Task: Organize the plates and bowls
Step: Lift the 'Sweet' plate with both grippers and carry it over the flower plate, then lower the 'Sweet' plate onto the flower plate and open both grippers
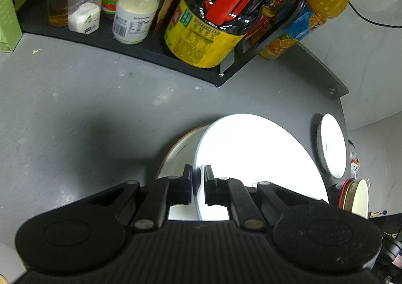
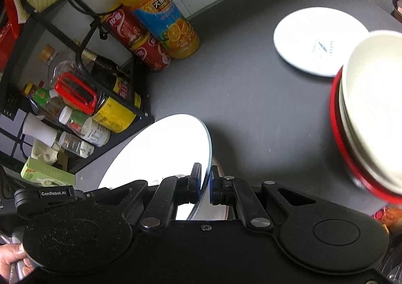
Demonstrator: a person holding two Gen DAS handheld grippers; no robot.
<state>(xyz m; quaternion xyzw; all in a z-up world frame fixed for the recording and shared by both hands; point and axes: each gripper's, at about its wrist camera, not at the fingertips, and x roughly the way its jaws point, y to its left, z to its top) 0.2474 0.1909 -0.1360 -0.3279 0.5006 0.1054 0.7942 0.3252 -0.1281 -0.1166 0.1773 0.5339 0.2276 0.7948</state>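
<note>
A large white plate (image 1: 251, 158) hangs tilted above the dark table. My left gripper (image 1: 198, 183) is shut on its near rim, a pad on each face. In the right wrist view the same white plate (image 2: 155, 153) has my right gripper (image 2: 206, 183) shut on its right rim. A dish with a brown rim (image 1: 176, 151) lies partly hidden under the plate, and a sliver of that dish (image 2: 219, 171) shows in the right wrist view. A smaller white plate (image 2: 319, 40) lies flat at the far right. A stack of bowls (image 2: 371, 113), cream over red, stands at the right.
A black wire rack (image 1: 140, 48) at the back left holds jars, bottles and a yellow can (image 1: 201, 40). An orange juice bottle (image 2: 160, 17) and red cans (image 2: 150, 50) stand beside it. A hand (image 2: 12, 259) grips the other tool at the lower left.
</note>
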